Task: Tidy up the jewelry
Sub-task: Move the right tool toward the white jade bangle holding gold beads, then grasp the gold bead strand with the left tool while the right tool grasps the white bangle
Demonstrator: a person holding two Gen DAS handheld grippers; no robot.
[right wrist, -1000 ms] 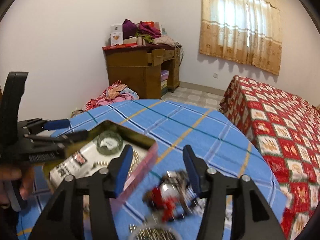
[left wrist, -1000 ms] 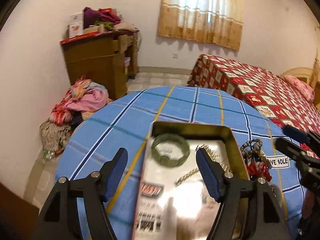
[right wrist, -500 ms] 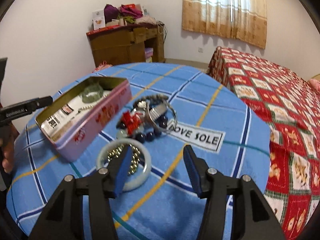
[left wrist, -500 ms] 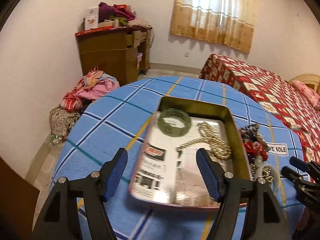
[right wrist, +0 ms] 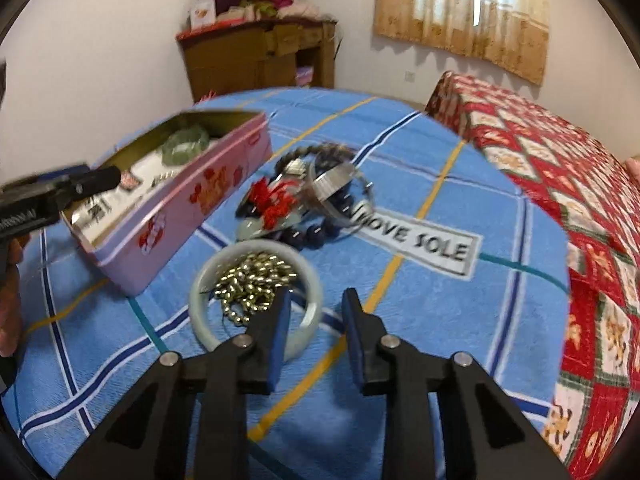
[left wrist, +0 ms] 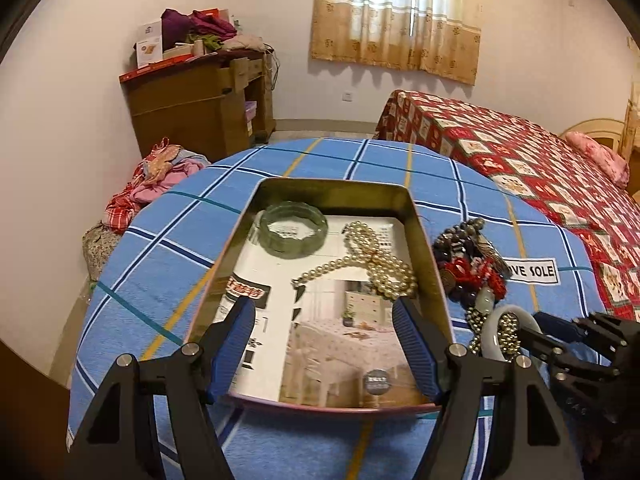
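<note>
Blue checked tablecloth (right wrist: 440,300): right gripper (right wrist: 314,312), jaws just narrowing, straddles the pale jade bangle (right wrist: 308,280)'s rim; left gripper (left wrist: 324,344) gapes wide over the pink tin (right wrist: 180,216).

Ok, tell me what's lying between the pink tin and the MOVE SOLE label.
In the right wrist view, between pink tin and label lies a jewelry heap: dark beads, red tassel, metal bangle.

White patch (right wrist: 416,240) on the blue checked cloth (right wrist: 460,320) covering the desk: showing "OVE SOLE" in dark capitals, its first letter hiding under a bangle (right wrist: 340,184).
Same patch, left wrist view (left wrist: 534,271): showing "VE SOLE".
Paper lining the tin (left wrist: 280,320): carrying a red label and small print, both staying unreadable.
</note>
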